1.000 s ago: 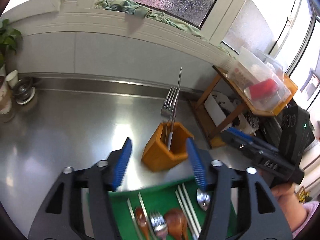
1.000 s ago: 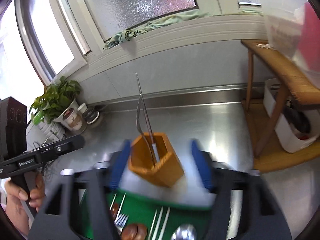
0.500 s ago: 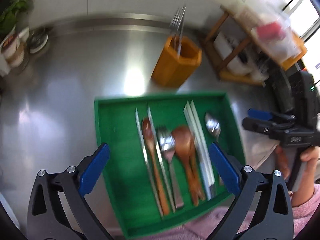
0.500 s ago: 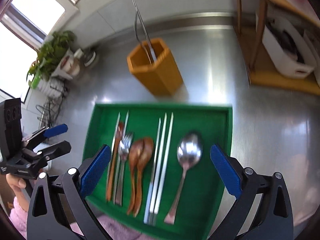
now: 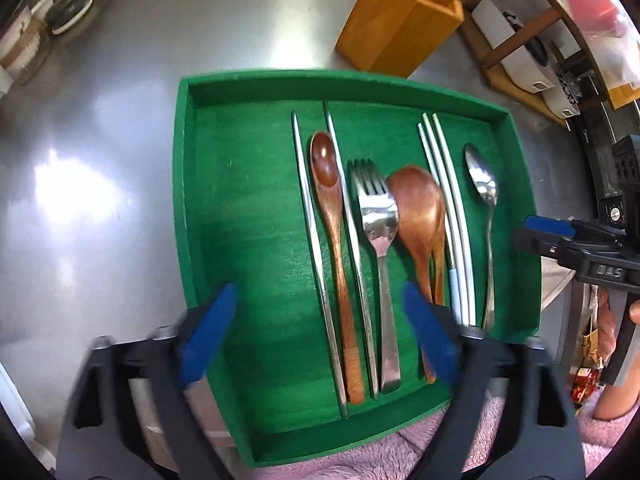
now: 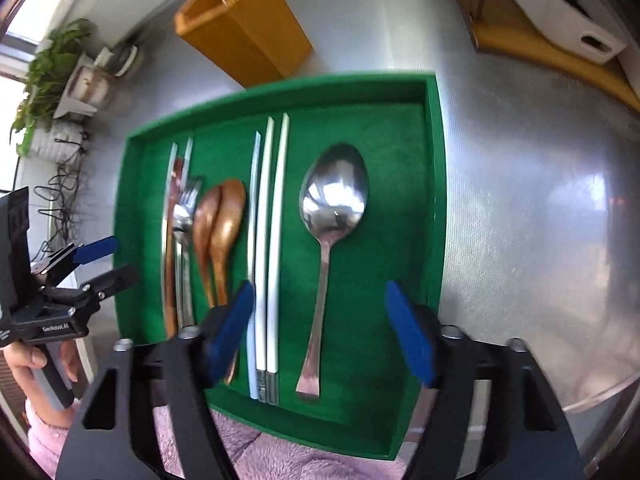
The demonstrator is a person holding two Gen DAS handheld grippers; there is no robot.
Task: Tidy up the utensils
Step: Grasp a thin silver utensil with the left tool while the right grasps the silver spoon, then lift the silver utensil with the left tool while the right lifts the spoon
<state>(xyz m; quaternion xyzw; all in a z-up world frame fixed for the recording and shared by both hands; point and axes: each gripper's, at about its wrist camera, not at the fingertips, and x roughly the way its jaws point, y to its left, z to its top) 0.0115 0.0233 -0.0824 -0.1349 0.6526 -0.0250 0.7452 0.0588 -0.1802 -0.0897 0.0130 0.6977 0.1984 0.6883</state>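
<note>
Utensils lie side by side in a green tray (image 5: 182, 200) on the steel bench (image 5: 100, 140); the handle ends nearest the cameras are partly hidden behind blue pads, and both grippers are motion-blurred. Left gripper (image 5: 320, 336) points steeply down over the fork (image 5: 378, 216) and wooden spoons (image 5: 420, 216), jaws apart, just closing, gripping nothing. Right gripper (image 6: 320, 332) straddles the metal spoon (image 6: 334, 200) handle, jaws likewise apart and closing, white chopsticks (image 6: 272, 216) beside its left pad. An orange holder (image 5: 396, 24) beyond the tray's far edge is cut off.
</note>
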